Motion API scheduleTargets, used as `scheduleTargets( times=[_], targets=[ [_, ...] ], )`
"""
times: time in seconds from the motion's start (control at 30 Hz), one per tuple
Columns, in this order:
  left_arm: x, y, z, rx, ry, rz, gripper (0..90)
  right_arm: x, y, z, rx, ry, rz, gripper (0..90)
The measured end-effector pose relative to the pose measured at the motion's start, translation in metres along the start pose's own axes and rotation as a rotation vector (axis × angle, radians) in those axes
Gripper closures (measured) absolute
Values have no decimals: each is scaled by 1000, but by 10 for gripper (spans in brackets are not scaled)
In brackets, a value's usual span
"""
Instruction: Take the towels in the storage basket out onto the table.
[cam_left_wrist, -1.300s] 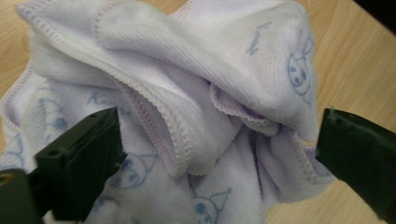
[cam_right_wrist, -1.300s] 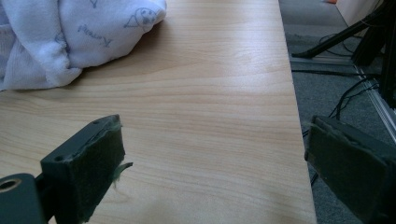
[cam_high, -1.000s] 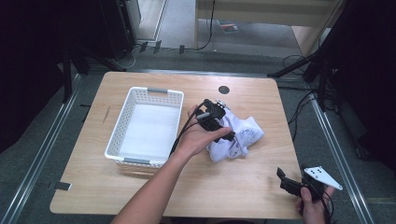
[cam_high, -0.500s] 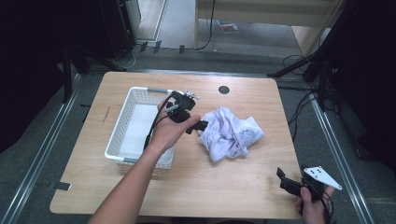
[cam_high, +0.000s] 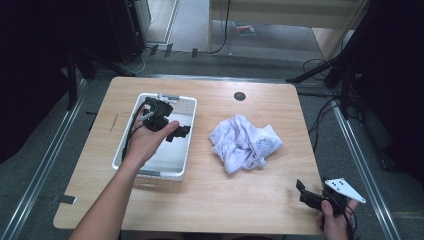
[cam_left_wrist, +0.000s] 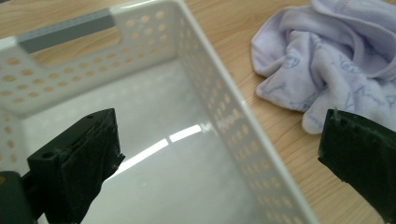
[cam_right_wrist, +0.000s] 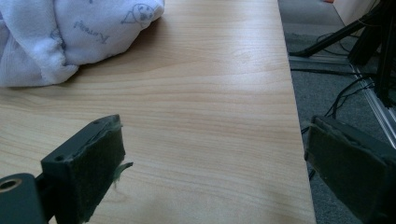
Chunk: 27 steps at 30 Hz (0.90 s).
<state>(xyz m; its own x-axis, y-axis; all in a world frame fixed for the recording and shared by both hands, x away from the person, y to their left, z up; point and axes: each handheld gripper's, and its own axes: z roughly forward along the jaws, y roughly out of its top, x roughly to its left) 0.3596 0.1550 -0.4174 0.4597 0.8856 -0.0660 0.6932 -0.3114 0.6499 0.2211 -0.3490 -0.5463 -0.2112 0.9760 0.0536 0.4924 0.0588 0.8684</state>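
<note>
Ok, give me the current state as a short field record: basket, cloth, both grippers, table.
basket: white perforated plastic basket, left part of the table, nothing inside
cloth: crumpled white printed cloth, on the table right of the basket, apart from it
left gripper: black left gripper, over the basket, jaws open, holding nothing
right gripper: black right gripper, near the table's front right corner, jaws open, holding nothing
table: light wooden table

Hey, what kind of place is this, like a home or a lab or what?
Probably a lab or recording workspace, not a home: a bare wooden table stands inside a metal rail frame, loose cables trail over grey carpet, and dark equipment stands surround it.
</note>
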Motion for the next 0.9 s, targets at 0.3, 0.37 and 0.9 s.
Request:
scheduleTargets(
  times=[0.3,0.37,0.9],
  targets=[
    [34,-27,-26,-23,51,-40,0,1,0,0,6,-5,-3,50],
    [42,-35,-32,-25,61,-51,0,1,0,0,6,-6,-4,50],
    [90,-103,-66,-85,118,-182,0,2,0,1,10,-15,-13,52]
  ],
)
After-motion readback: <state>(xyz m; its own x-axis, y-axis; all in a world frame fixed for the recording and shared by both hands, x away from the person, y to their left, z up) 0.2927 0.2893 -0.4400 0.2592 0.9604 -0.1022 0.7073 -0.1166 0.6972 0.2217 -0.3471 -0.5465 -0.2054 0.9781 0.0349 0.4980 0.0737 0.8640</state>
